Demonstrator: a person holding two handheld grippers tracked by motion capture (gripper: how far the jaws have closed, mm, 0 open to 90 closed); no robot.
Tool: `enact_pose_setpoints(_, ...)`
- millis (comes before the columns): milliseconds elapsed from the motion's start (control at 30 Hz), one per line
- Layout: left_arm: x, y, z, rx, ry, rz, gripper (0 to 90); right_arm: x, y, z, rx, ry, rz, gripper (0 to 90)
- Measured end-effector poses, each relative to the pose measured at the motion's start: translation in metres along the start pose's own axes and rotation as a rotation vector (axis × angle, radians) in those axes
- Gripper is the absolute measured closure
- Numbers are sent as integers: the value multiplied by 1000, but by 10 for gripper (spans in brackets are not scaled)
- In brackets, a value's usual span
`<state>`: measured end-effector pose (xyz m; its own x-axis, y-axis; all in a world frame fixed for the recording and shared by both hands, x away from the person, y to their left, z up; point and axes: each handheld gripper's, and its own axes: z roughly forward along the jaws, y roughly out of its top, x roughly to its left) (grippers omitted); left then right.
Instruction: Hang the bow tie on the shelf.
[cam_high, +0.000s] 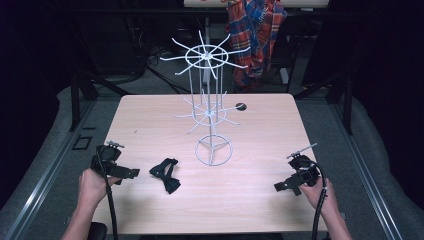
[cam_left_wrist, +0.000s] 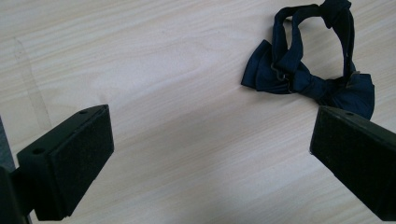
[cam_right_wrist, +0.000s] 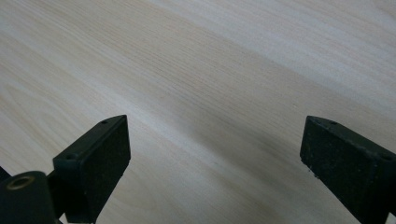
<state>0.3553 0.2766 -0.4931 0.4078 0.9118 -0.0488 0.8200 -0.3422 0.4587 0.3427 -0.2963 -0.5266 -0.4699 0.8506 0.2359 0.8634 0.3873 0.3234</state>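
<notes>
2 hands at the near edge each hold a gripper: left gripper (cam_high: 131, 173) and right gripper (cam_high: 280, 186), jaws wide apart, empty. The dark bow tie (cam_high: 166, 174) lies near-left on the surface (cam_high: 265, 135). Its limp strap could slip free or snag the wire rack (cam_high: 210, 107).

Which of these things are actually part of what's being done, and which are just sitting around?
Part of the job:
dark bow tie
left tool, open, nearest the bow tie
right tool, open
white wire rack, probably

Just around:
plaid cloth behind the table
</notes>
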Motion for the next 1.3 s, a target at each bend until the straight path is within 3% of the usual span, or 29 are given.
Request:
enact_pose_setpoints(400,-27,12,7,-19,-14,90,0,1,0,2,-22,13,14,81)
enact_pose_setpoints(567,-38,16,8,-46,-44,133,0,2,-1,1,-25,38,23,82)
enact_pose_setpoints(633,-42,18,10,-48,-54,141,0,-1,0,-1,5,36,4,82)
enact_pose_setpoints(833,-47,18,19,-37,-91,155,0,2,0,1,-32,35,40,84)
enact_pose_setpoints(933,-48,20,23,-40,-104,152,0,2,0,2,-27,39,34,84)
enact_pose_setpoints(1067,-53,22,27,-24,-119,178,0,-1,0,-1,0,42,13,84)
enact_pose_setpoints(1100,-54,22,27,-22,-124,179,0,1,-1,1,-28,35,40,84)
enact_pose_setpoints(1200,-57,23,30,-22,-127,183,0,1,1,-1,5,29,14,84)
enact_pose_setpoints(1300,-61,24,32,-19,-133,188,0,3,0,1,-23,25,38,84)
